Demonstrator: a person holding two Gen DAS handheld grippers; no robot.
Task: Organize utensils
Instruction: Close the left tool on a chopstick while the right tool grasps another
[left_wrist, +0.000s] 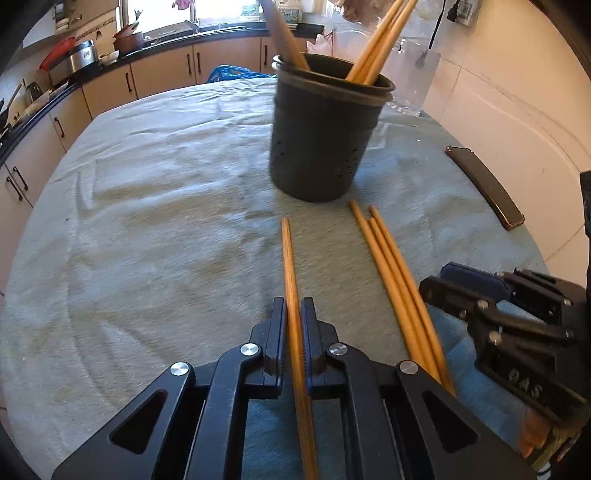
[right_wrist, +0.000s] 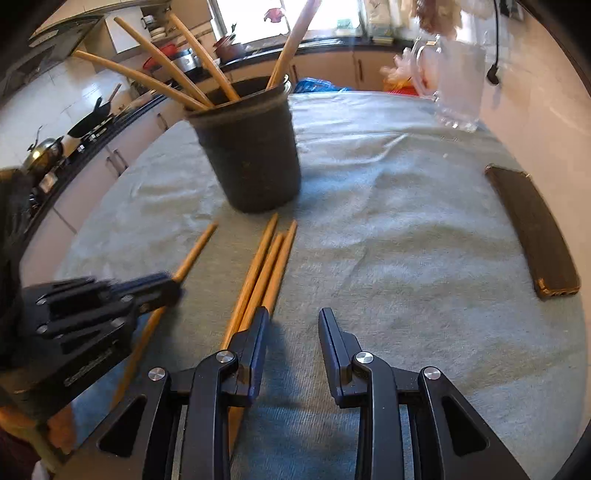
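A single wooden chopstick (left_wrist: 288, 258) lies lengthwise on the grey-blue cloth, and my left gripper (left_wrist: 293, 306) is shut on it, pads pressed to both its sides. A dark grey holder (left_wrist: 321, 140) stands just beyond its tip with several chopsticks leaning inside. Three more chopsticks (left_wrist: 388, 266) lie side by side to the right. In the right wrist view my right gripper (right_wrist: 293, 314) is open with only cloth between its fingers; the three chopsticks (right_wrist: 266, 266) run under its left finger. The left gripper (right_wrist: 173, 284) and its chopstick (right_wrist: 195, 251) show at the left, before the holder (right_wrist: 255, 155).
A dark phone (right_wrist: 532, 229) lies near the table's right edge by the white wall. A clear glass jug (right_wrist: 458, 85) stands at the far right corner. Kitchen cabinets and a cluttered counter (left_wrist: 74, 74) run behind and to the left. The cloth (left_wrist: 147, 221) is bare on the left.
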